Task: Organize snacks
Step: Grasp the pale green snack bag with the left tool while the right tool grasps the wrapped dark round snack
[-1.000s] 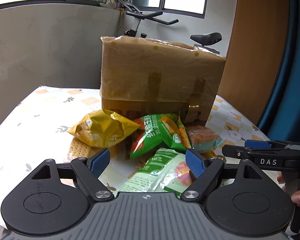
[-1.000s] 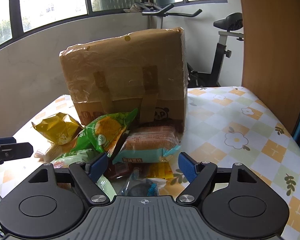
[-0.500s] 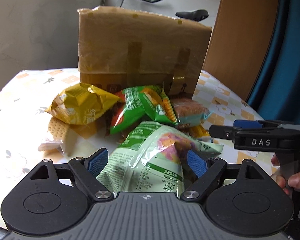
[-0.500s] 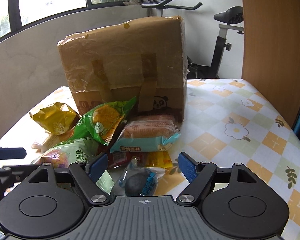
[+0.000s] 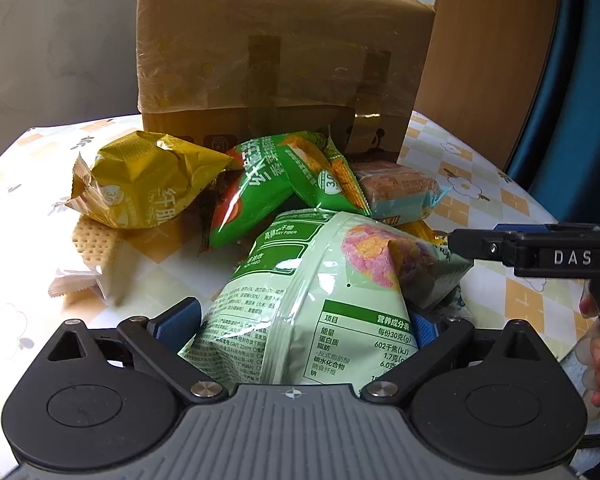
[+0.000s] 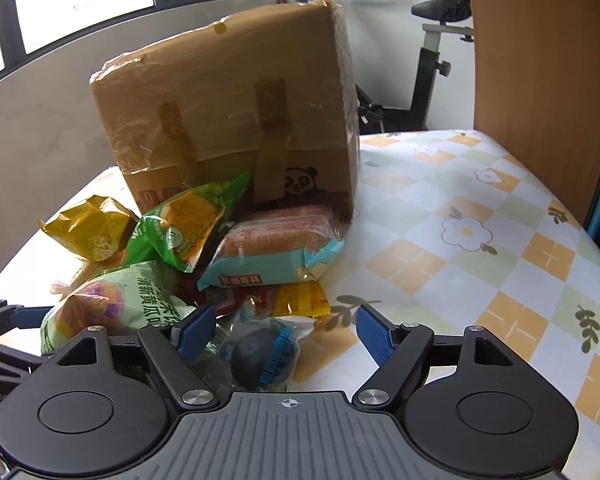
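Left gripper [image 5: 296, 320]: jaws just been opening, now spread wide astride pale green snack bag [image 5: 320, 300]; pads not visibly pressing, so no grip yet. Judged step: about to close on bag. A second ago bag lay ahead of fingers; now fills gap between them. Pile in front of taped cardboard box [image 5: 280, 60]: gold packet [image 5: 140, 184] left, bright green packet [image 5: 276, 176] middle, teal-wrapped cake [image 5: 400, 192] right. Right gripper [image 6: 286, 330]: jaws apart, unchanged, over dark round sweet in clear wrapper [image 6: 260, 356], not clamped.
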`<action>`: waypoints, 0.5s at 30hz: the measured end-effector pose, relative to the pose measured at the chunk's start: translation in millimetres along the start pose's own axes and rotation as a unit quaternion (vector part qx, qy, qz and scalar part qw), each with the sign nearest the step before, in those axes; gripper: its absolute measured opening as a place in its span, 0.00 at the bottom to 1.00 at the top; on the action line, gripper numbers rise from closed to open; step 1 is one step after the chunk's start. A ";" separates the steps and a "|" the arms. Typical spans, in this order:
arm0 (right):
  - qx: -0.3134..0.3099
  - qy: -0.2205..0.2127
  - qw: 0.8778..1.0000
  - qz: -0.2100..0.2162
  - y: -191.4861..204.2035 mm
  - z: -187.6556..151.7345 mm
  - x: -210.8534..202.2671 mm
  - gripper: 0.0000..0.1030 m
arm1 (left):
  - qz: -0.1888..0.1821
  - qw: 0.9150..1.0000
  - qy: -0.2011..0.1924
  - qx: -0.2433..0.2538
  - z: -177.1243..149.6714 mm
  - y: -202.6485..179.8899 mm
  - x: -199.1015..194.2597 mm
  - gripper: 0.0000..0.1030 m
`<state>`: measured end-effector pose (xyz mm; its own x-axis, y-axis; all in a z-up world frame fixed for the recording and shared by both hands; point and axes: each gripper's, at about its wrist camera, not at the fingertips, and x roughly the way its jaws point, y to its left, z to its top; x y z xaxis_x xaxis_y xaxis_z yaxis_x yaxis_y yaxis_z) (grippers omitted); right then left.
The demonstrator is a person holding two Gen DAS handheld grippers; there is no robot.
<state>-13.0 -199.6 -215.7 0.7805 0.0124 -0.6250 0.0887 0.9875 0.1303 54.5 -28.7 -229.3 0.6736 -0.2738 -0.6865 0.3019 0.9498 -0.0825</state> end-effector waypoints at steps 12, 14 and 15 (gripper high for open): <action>0.020 0.000 1.000 -0.017 -7.3 -1.3 5.2 0.67 | -0.018 1.000 0.000 -0.012 -5.1 2.3 3.6 1.00; 0.025 0.002 1.000 -0.019 -9.6 -1.8 6.0 0.67 | -0.020 1.000 0.000 -0.011 -4.3 2.0 4.9 1.00; 0.026 0.003 0.999 -0.020 -10.3 -2.5 6.4 0.67 | -0.021 1.000 -0.002 -0.010 -4.1 2.0 5.8 1.00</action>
<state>-10.4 -209.3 -222.9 0.7715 -0.0262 -0.6356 0.1524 0.9777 0.1448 56.2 -27.8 -236.5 0.6627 -0.3140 -0.6798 0.3162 0.9403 -0.1261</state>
